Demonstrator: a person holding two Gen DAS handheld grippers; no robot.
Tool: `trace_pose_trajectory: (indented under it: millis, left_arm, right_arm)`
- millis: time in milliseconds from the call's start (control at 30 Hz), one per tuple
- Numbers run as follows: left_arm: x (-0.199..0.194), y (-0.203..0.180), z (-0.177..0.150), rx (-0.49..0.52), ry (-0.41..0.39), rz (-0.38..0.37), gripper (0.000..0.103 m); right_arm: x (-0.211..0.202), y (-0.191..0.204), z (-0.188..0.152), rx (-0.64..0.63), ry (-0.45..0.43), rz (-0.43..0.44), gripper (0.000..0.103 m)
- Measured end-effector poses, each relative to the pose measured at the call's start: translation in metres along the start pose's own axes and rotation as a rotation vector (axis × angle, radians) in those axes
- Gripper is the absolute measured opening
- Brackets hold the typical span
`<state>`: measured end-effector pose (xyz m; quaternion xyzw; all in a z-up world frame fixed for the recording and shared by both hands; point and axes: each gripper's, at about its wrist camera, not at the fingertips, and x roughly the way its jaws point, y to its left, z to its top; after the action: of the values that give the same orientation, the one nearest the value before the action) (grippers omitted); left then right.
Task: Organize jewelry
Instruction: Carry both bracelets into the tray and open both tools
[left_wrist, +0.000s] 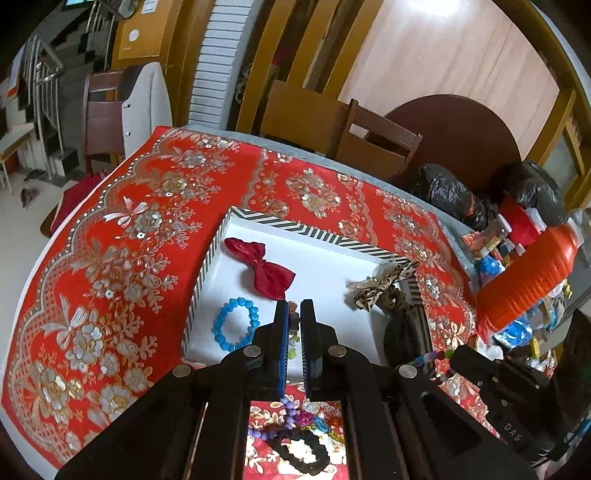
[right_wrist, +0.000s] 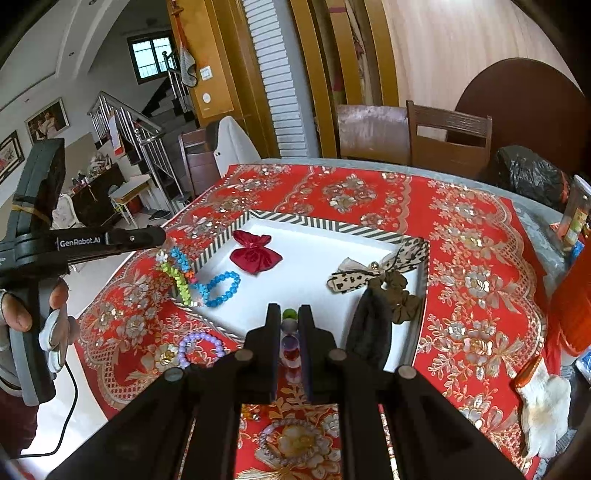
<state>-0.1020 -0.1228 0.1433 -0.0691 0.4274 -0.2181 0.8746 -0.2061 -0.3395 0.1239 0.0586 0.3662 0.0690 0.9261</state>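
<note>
A white tray with a striped rim (left_wrist: 295, 225) (right_wrist: 332, 223) lies on the red flowered cloth. In it are a red bow (left_wrist: 262, 266) (right_wrist: 255, 253), a blue bead bracelet (left_wrist: 236, 325) (right_wrist: 221, 284), a leopard-print bow (right_wrist: 365, 275) and dark scrunchies (right_wrist: 369, 332). My left gripper (left_wrist: 293, 306) (right_wrist: 160, 236) is shut on a multicoloured bead bracelet (right_wrist: 177, 273) that dangles over the tray's left rim. My right gripper (right_wrist: 290, 314) (left_wrist: 458, 356) is shut on a bracelet of green, clear and red beads (right_wrist: 290, 343) above the tray's near edge.
On the cloth in front of the tray lie a purple bracelet (right_wrist: 201, 347), a clear bead bracelet (right_wrist: 291, 443) and a black scrunchie (left_wrist: 303, 454). An orange jug (left_wrist: 528, 273), black bags (left_wrist: 447, 192) and a white glove (right_wrist: 543, 402) crowd the right side. Chairs stand behind the table.
</note>
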Motion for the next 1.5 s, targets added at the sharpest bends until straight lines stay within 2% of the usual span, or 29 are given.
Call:
trace_pose_trajectory:
  millis: [600, 1033, 1267, 1500]
  left_arm:
    - [0.053, -0.025, 0.006, 0.037, 0.059, -0.007, 0.004]
    - [0.086, 0.022, -0.009, -0.022, 0.121, 0.096, 0.004]
    - [0.093, 0.026, -0.014, -0.018, 0.127, 0.117, 0.004]
    - [0.098, 0.019, -0.021, 0.025, 0.113, 0.165, 0.004]
  right_arm:
    - [0.021, -0.031, 0.011, 0.065, 0.031, -0.047, 0.009]
    - [0.072, -0.027, 0.022, 0.088, 0.075, 0.027, 0.009]
    - [0.119, -0.051, 0.003, 0.09, 0.207, -0.102, 0.009]
    - [0.131, -0.046, -0.006, 0.028, 0.229, -0.156, 0.01]
